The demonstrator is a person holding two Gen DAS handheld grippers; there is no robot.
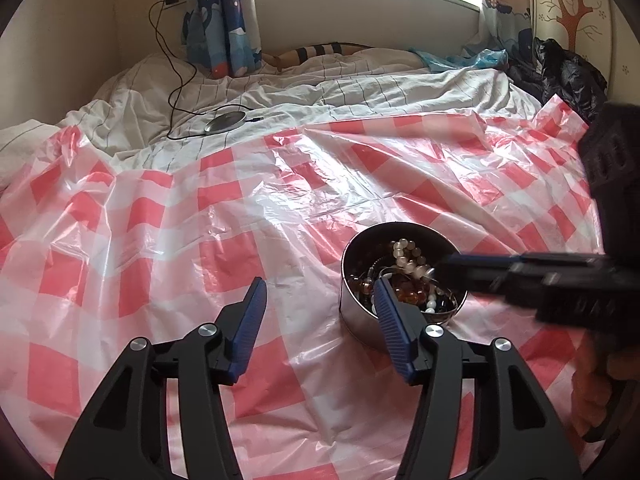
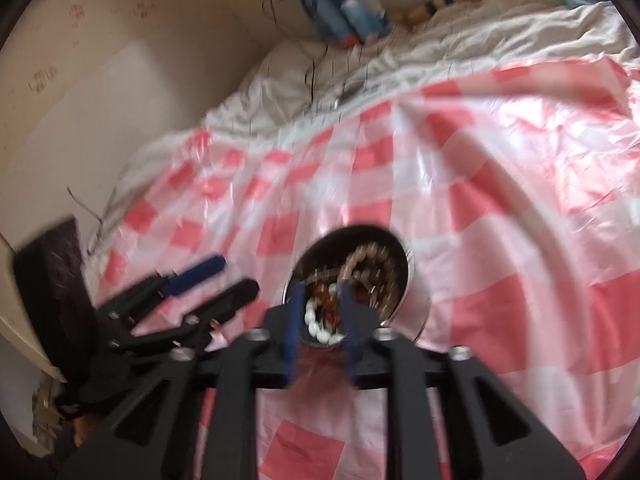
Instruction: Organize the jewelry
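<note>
A: Where is the jewelry?

B: In a round metal tin on the checked plastic sheet: a tangle of pale, amber and white beads. The right gripper dips in, jaws part open, apparently to pick. The left gripper waits alongside, wide, holding nothing.

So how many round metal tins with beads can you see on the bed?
1. The round metal tin sits on the pink checked plastic sheet, full of tangled bead jewelry. Others may be out of view.
</note>
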